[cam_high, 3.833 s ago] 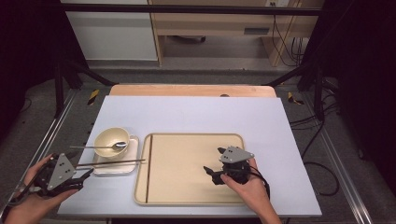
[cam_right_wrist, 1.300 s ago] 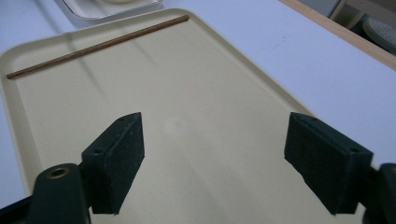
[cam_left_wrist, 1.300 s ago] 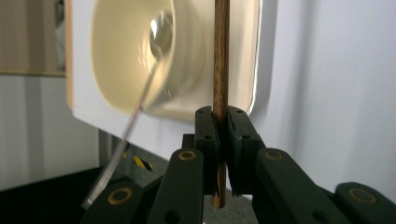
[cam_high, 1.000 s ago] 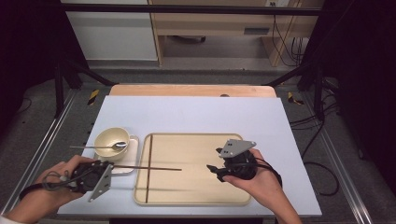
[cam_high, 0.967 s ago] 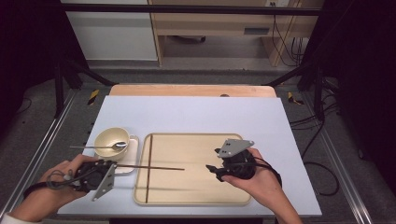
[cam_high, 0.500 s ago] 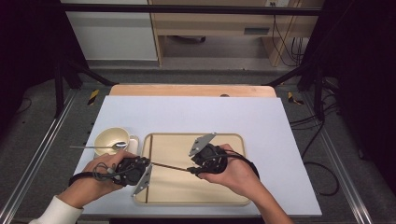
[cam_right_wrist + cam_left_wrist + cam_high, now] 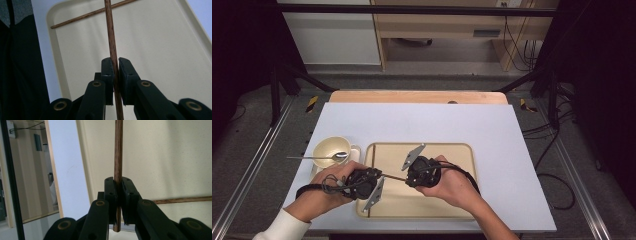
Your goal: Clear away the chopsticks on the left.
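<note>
Both grippers pinch one wooden chopstick (image 7: 393, 177) between them, above the tray (image 7: 462, 150).

Left gripper (image 7: 119, 192) and right gripper (image 7: 114, 68) are each pressed together on the same dark, round, grained stick; the right one's jaws have just been closing, and the stick now sits between its pads. In the high view the stick's long axis runs nearly level from the left gripper (image 7: 368, 181) to the right gripper (image 7: 409, 176), so each hand has one end and neither is nearer. A second chopstick (image 7: 92, 13) lies flat on the tray, crossing the held one's line and apart from it. Smooth cream plastic with a raised, rounded rim makes up the tray. Further left, a pale bowl (image 7: 328, 148) with a metal spoon (image 7: 319, 157) across it rests on the light blue table (image 7: 512, 150).
</note>
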`<state>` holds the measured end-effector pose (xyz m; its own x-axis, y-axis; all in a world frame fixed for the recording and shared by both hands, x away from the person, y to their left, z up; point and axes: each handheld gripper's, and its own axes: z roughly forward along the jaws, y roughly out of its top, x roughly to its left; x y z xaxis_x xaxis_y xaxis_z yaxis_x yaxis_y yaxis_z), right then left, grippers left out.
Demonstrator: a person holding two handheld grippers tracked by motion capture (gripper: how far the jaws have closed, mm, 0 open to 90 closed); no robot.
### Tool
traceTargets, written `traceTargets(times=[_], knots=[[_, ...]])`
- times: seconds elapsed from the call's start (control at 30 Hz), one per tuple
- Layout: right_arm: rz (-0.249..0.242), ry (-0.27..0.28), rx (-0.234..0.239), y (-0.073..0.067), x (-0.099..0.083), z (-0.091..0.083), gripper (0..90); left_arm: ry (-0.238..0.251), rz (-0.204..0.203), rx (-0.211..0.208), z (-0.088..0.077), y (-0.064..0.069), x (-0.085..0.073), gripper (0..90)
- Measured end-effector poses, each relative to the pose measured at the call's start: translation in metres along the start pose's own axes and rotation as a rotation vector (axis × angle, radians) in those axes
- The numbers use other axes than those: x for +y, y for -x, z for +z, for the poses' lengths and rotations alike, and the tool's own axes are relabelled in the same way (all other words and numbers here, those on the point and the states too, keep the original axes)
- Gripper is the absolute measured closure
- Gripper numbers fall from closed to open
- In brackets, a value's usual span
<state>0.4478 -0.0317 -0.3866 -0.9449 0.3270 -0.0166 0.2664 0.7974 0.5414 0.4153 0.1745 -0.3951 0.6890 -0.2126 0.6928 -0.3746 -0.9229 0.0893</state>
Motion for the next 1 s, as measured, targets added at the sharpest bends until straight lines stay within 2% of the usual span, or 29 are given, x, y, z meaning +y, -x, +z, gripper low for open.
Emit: traceTargets(times=[0.07, 0.1, 0.17, 0.2, 0.3, 0.33, 0.4, 0.5, 0.57, 0.67, 0.73, 0.83, 0.93, 1.0], knots=[[-0.007, -0.006, 0.011, -0.001, 0.001, 0.001, 85.1, 0.005, -0.042, 0.005, 0.0, -0.001, -0.002, 81.1], [-0.008, -0.01, 0.01, -0.002, 0.001, 0.001, 85.3, 0.015, -0.078, 0.012, 0.0, -0.001, -0.004, 75.9], [0.006, -0.02, -0.005, -0.002, 0.001, 0.003, 85.3, 0.016, -0.154, 0.059, -0.002, -0.002, -0.009, 62.8], [0.018, -0.019, -0.011, -0.001, 0.001, 0.003, 85.3, 0.024, -0.19, 0.066, -0.002, -0.003, -0.012, 56.3], [0.06, -0.029, -0.041, 0.003, 0.001, 0.006, 85.3, 0.056, -0.37, 0.083, -0.006, -0.002, -0.027, 43.0], [0.081, -0.033, -0.048, 0.004, 0.001, 0.008, 85.3, 0.055, -0.462, 0.132, -0.008, 0.002, -0.032, 39.8], [0.118, -0.04, -0.062, 0.006, 0.002, 0.012, 85.3, 0.085, -0.59, 0.17, -0.01, 0.008, -0.042, 33.5], [0.169, -0.045, -0.083, 0.008, 0.005, 0.022, 85.3, 0.093, -0.709, 0.224, -0.013, 0.02, -0.054, 30.0], [0.198, -0.059, -0.091, 0.011, 0.008, 0.03, 85.3, 0.111, -0.788, 0.245, -0.016, 0.029, -0.06, 27.6], [0.239, -0.077, -0.107, 0.018, 0.012, 0.043, 85.3, 0.129, -0.943, 0.259, -0.017, 0.042, -0.069, 26.3], [0.271, -0.086, -0.11, 0.023, 0.015, 0.052, 85.3, 0.161, -1.035, 0.279, -0.019, 0.052, -0.076, 24.9], [0.303, -0.098, -0.121, 0.03, 0.019, 0.063, 85.3, 0.184, -1.132, 0.314, -0.021, 0.061, -0.086, 23.3], [0.341, -0.111, -0.134, 0.036, 0.022, 0.072, 85.3, 0.207, -1.195, 0.35, -0.023, 0.068, -0.093, 22.9], [0.366, -0.12, -0.144, 0.041, 0.021, 0.077, 85.3, 0.222, -1.216, 0.349, -0.023, 0.071, -0.096, 22.9]])
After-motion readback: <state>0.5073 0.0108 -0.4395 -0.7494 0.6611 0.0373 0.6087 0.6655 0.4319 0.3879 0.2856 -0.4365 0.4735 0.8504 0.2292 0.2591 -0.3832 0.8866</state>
